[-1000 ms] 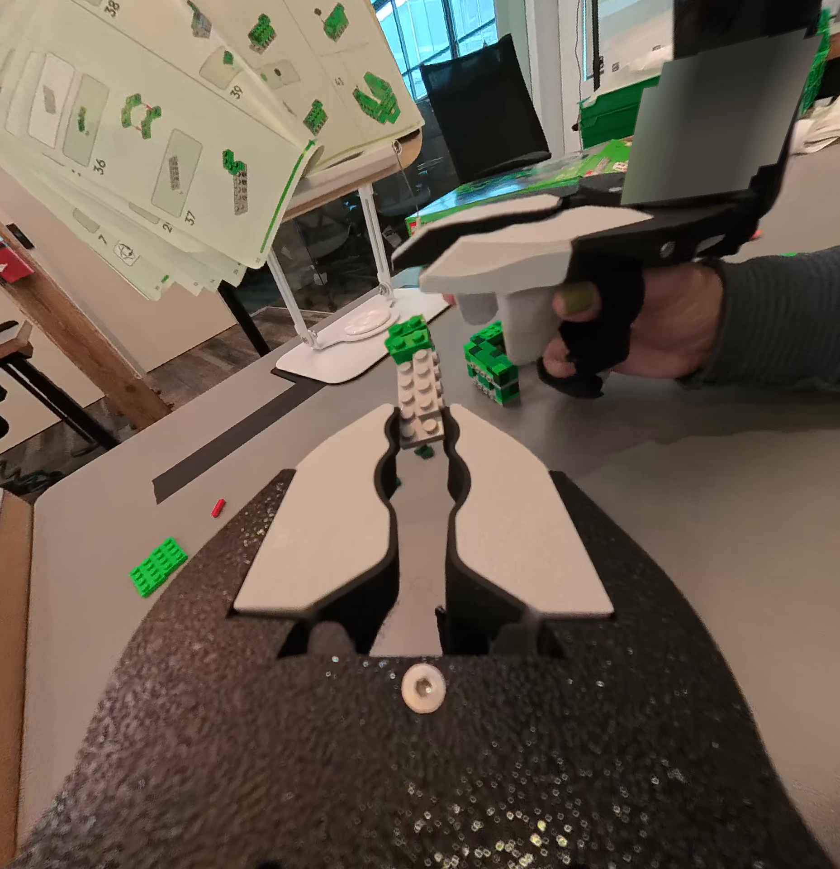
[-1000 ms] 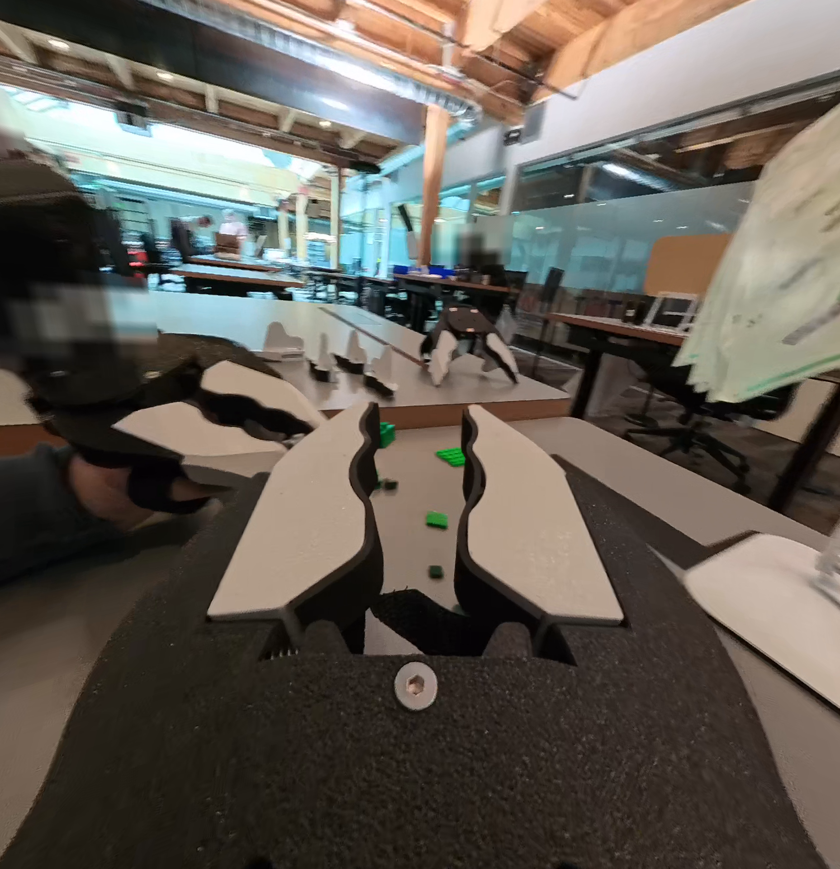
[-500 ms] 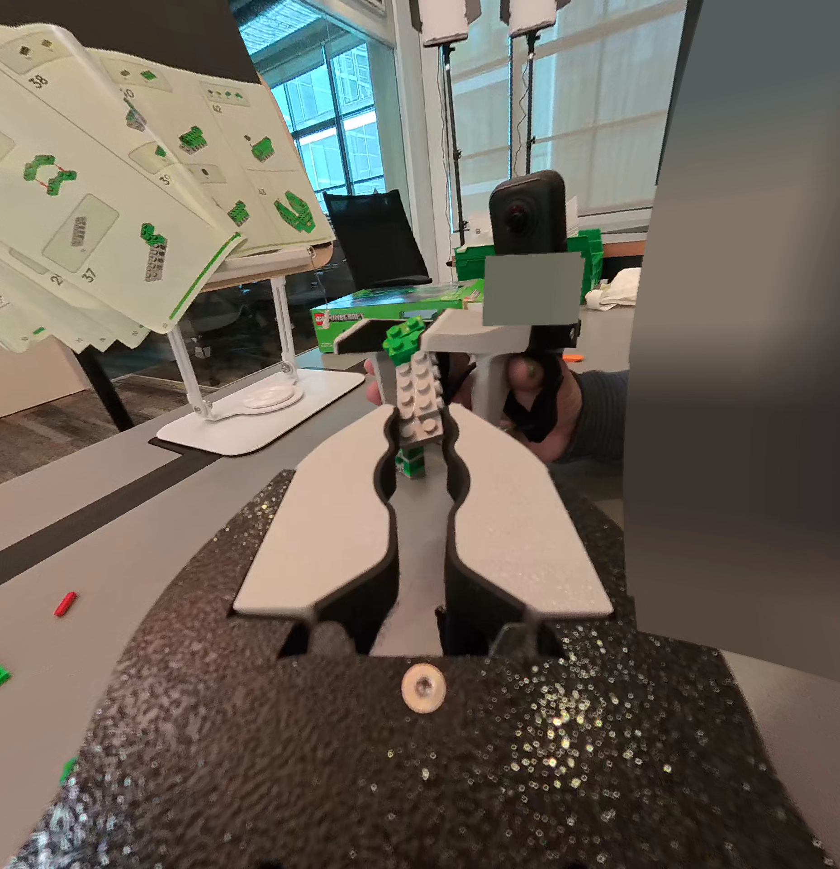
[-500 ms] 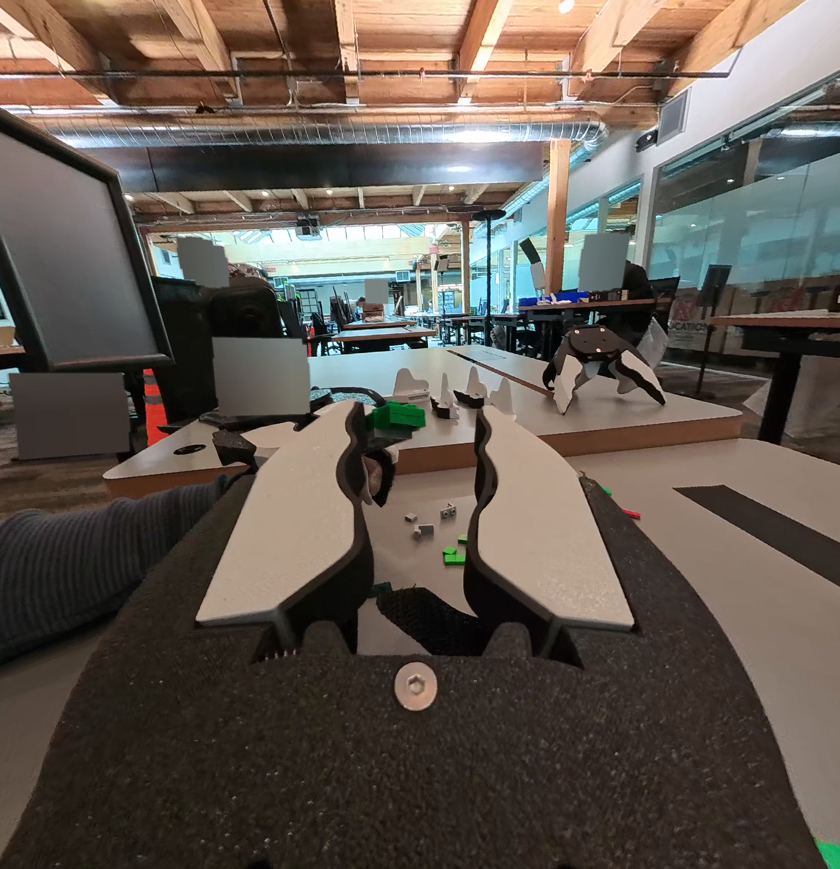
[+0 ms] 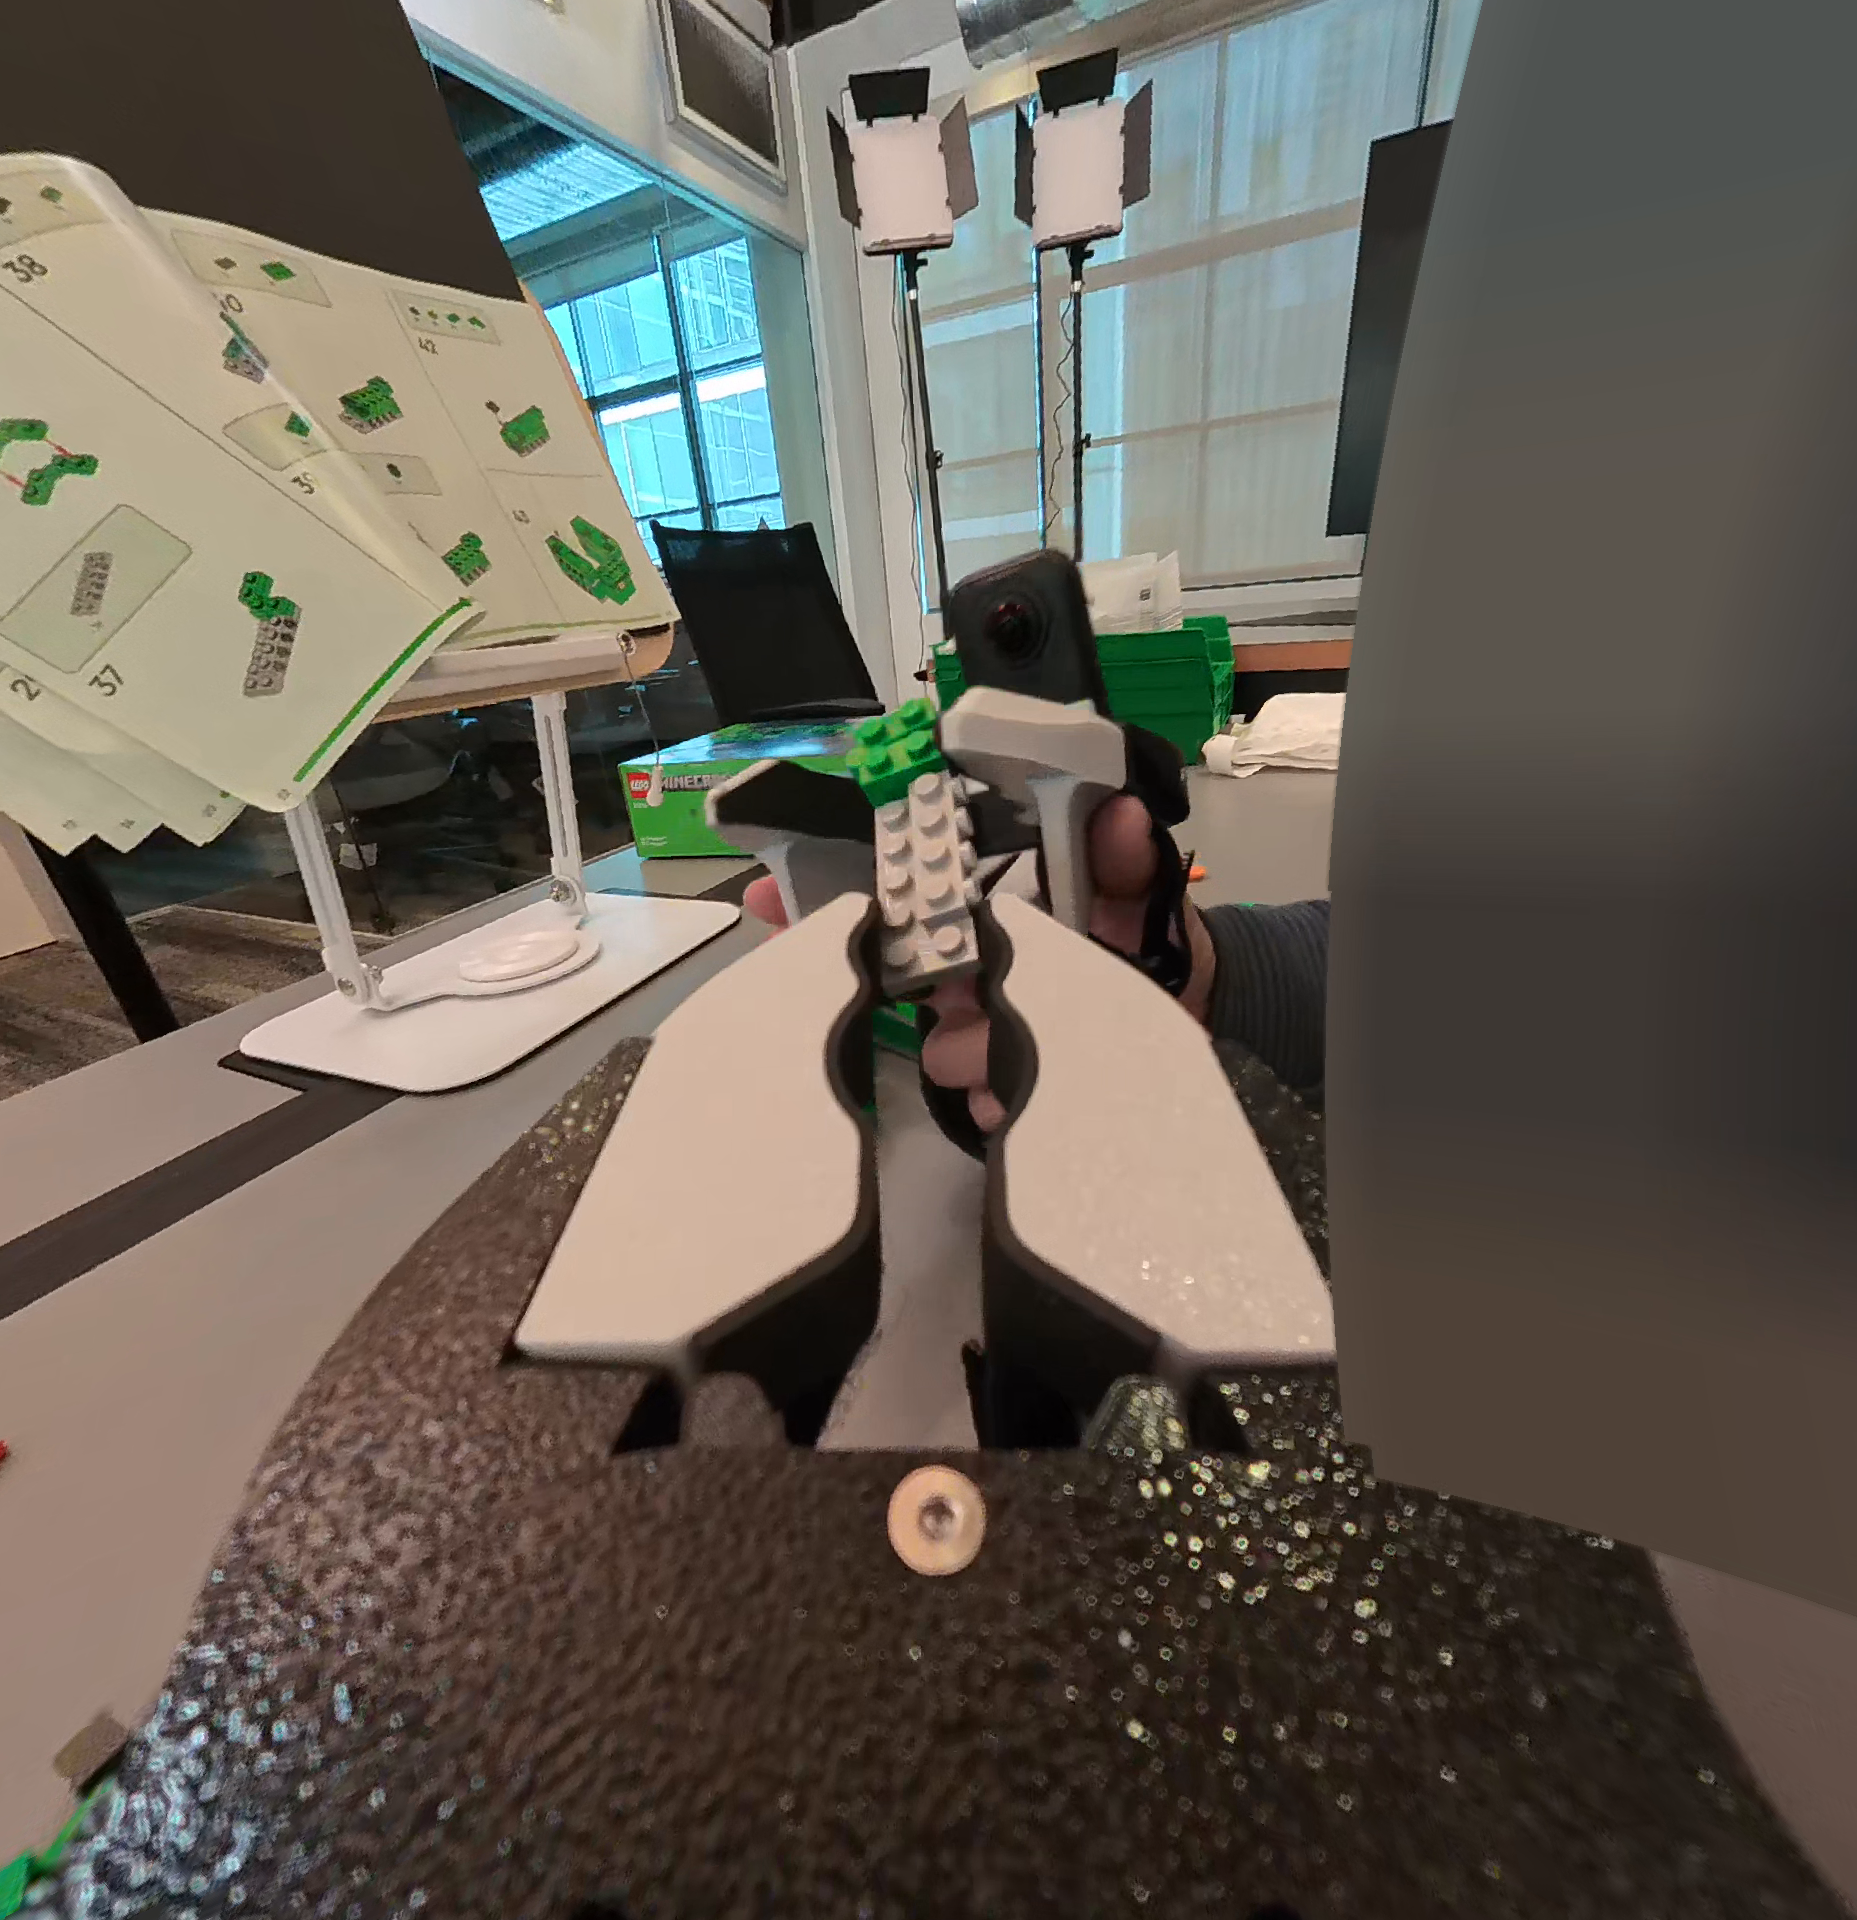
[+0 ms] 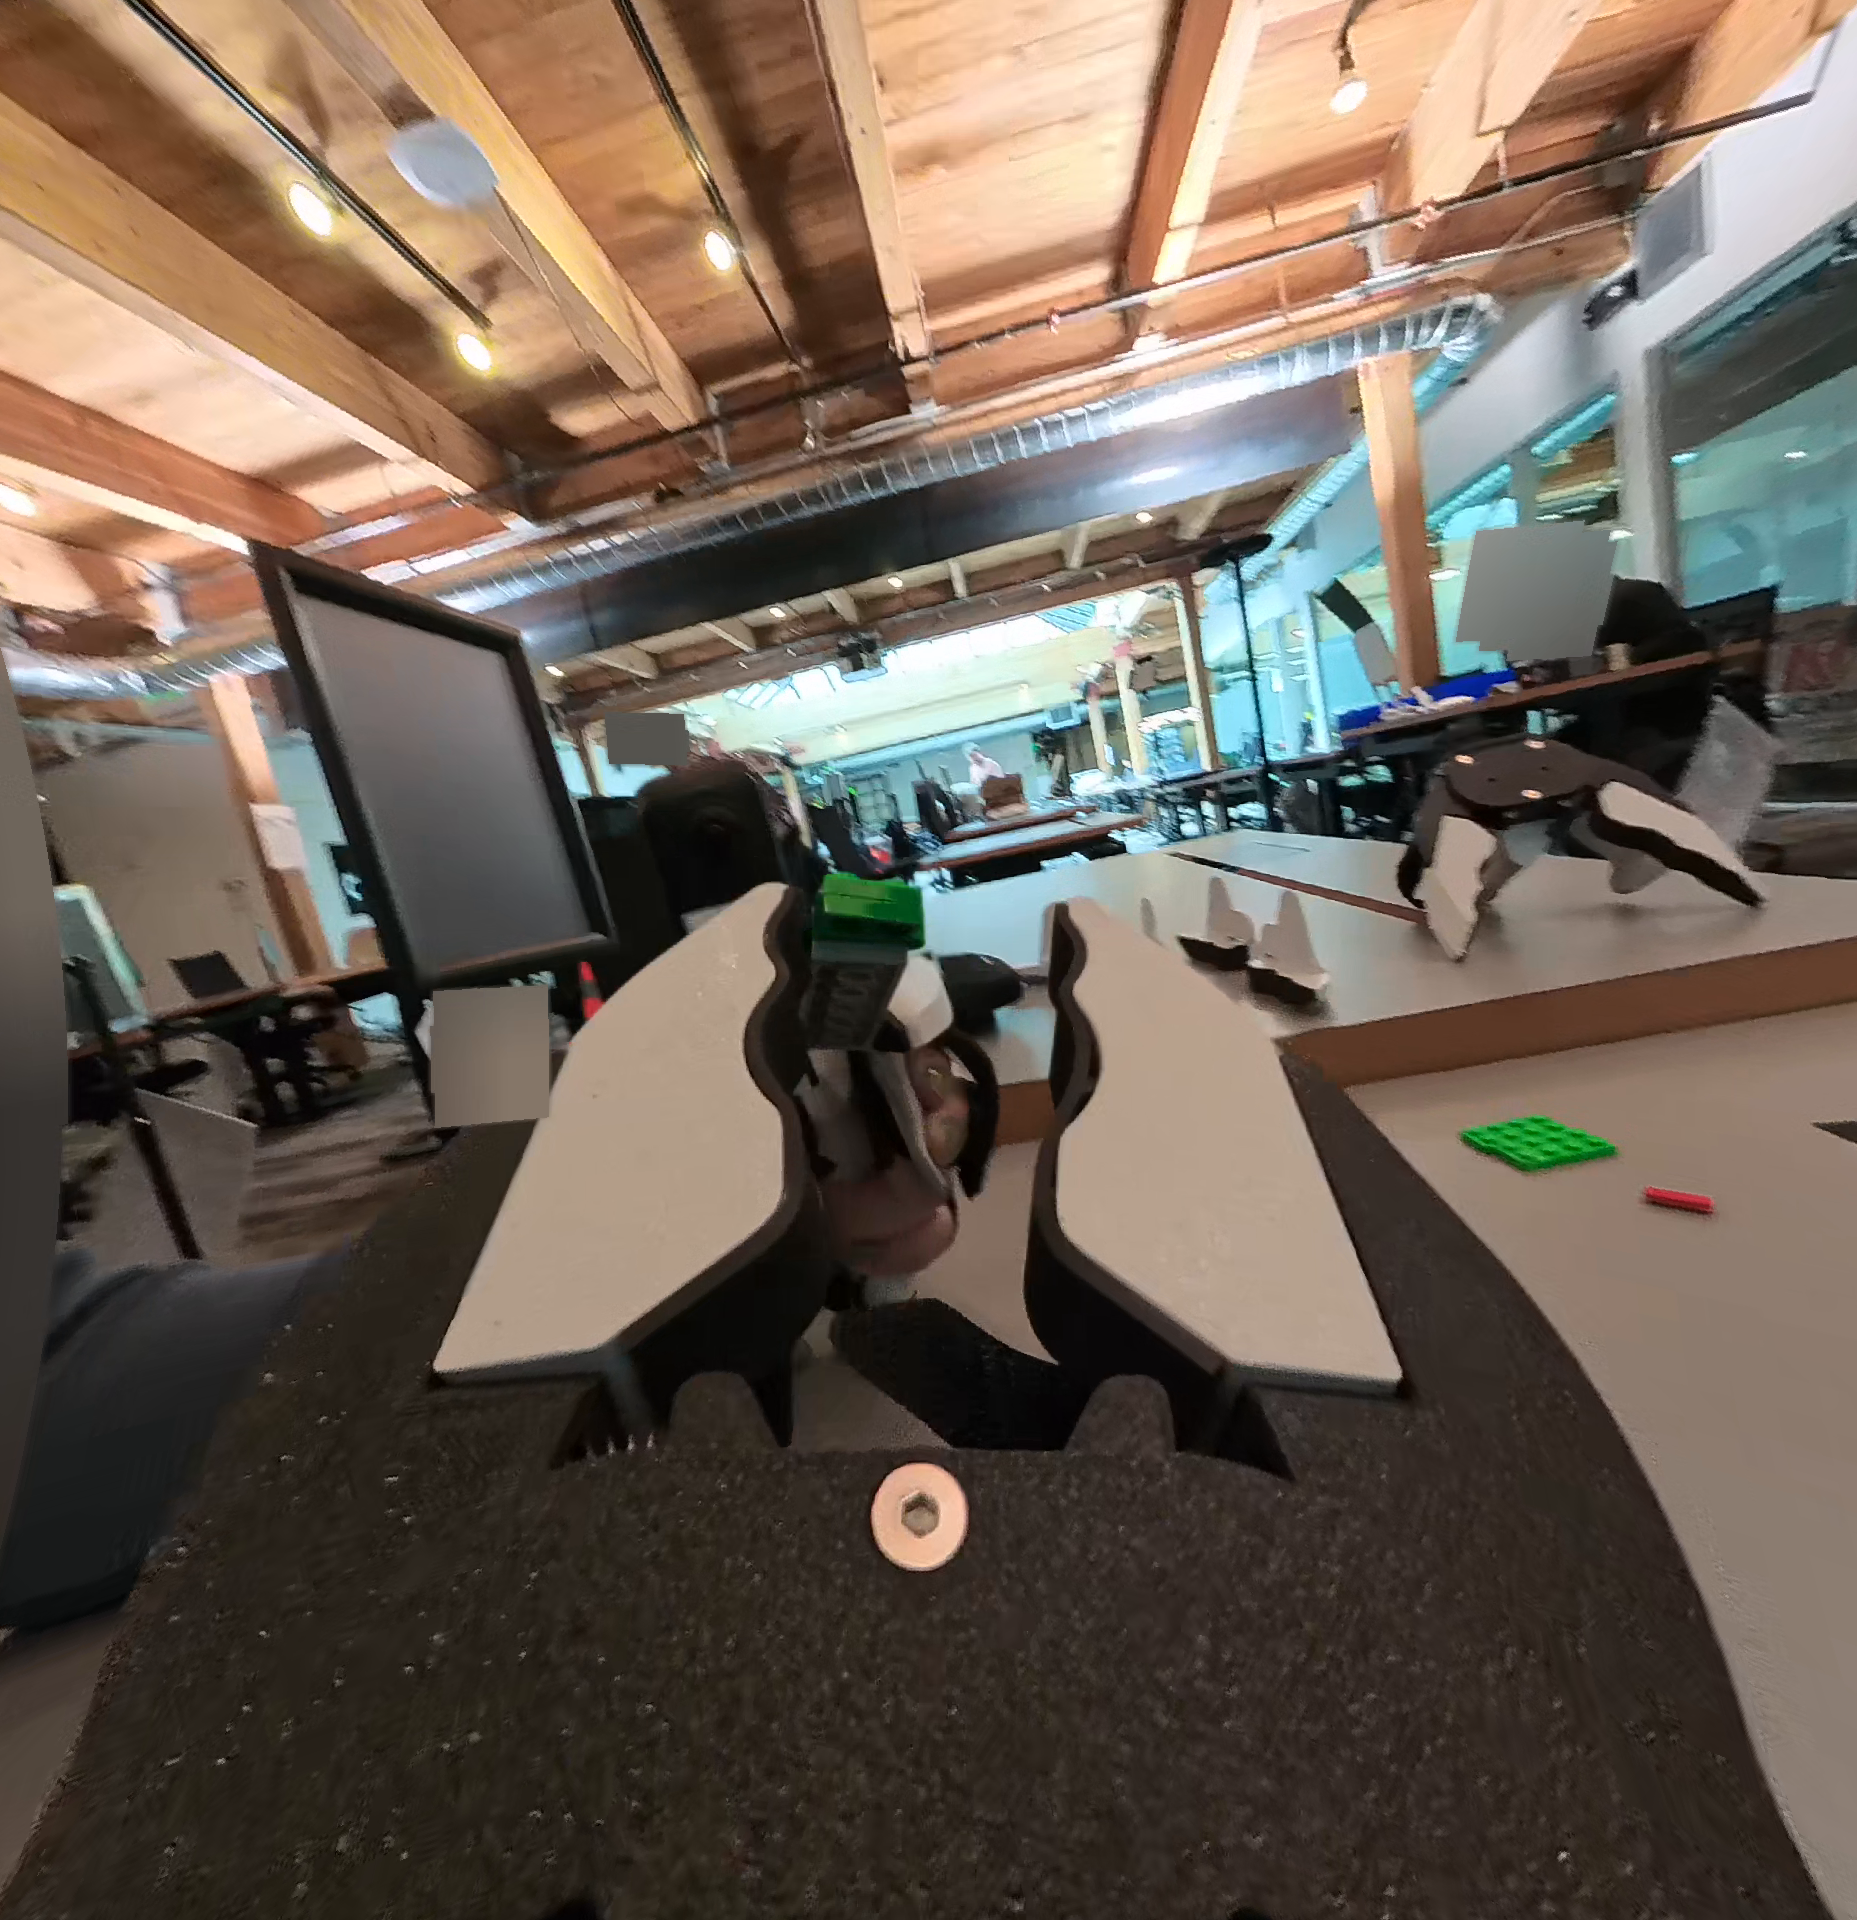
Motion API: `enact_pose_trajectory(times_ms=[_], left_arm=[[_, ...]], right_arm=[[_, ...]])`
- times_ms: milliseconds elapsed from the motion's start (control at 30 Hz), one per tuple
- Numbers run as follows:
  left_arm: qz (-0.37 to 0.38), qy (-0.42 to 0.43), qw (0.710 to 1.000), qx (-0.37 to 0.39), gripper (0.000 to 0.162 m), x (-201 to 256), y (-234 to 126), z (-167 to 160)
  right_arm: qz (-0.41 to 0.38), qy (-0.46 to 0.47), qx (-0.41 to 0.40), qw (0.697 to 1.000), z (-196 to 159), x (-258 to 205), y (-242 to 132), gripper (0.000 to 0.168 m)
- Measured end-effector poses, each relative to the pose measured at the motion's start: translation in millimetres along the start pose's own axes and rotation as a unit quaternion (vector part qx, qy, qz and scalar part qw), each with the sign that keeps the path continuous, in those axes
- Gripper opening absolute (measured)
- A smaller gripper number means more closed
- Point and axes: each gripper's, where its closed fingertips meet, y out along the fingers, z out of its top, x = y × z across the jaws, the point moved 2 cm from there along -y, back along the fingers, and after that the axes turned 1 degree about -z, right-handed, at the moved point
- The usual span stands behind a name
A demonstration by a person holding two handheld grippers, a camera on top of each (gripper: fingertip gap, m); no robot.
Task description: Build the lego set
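the left hand-held gripper (image 5: 929, 935) is clamped on the grey-and-green lego piece (image 5: 926, 862), lifted off the surface; the right hand-held gripper (image 6: 919, 935) is spread around its top. light, rigid, likely pops apart; grip the flat sides.

1. An open-plan office or lab space — exposed timber beams (image 6: 612, 260) and a silver duct (image 6: 1111, 416) run overhead.
2. Long work tables (image 6: 1526, 966) stand in rows, with office chairs (image 5: 768, 613) beside them.
3. Glass partition walls (image 6: 1776, 416) and large windows (image 5: 1215, 364) line the sides.
4. Two studio light panels (image 5: 997, 161) on stands suggest recording work.
5. Spare gripper parts (image 6: 1568, 842) sit on a neighbouring table — a sign of robotics work.
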Motion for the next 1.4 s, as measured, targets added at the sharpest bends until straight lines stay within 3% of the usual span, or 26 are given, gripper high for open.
enact_pose_trajectory(times_ms=[400,767,967,1200,1267,1400], left_arm=[[-0.028,-0.018,0.999,0.024,0.016,6.7,3.0,6.6],[-0.043,-0.029,0.998,0.025,0.016,9.4,3.9,5.9],[-0.031,-0.02,0.999,0.017,0.016,7.3,4.4,3.9],[-0.031,-0.019,0.999,0.021,0.016,7.5,4.5,4.9],[-0.032,-0.02,0.999,0.022,0.016,7.7,4.3,5.3],[-0.034,-0.021,0.999,0.023,0.016,8.1,4.3,5.5]], right_arm=[[0.02,0.026,0.049,0.998,11.8,-4.3,-2.1,0.046],[-0.015,0.021,0.067,0.997,18.3,7.0,-9.3,0.042],[0.037,0.033,0.086,0.995,23.9,-4.0,-12.9,0.021],[0.032,0.01,0.047,0.998,14.3,-4.3,-9.3,0.019],[0.038,0.003,0.046,0.998,13.8,-6.7,-9.1,0.008],[0.046,0.025,0.044,0.998,13.6,-6.2,-8.8,0.008]])
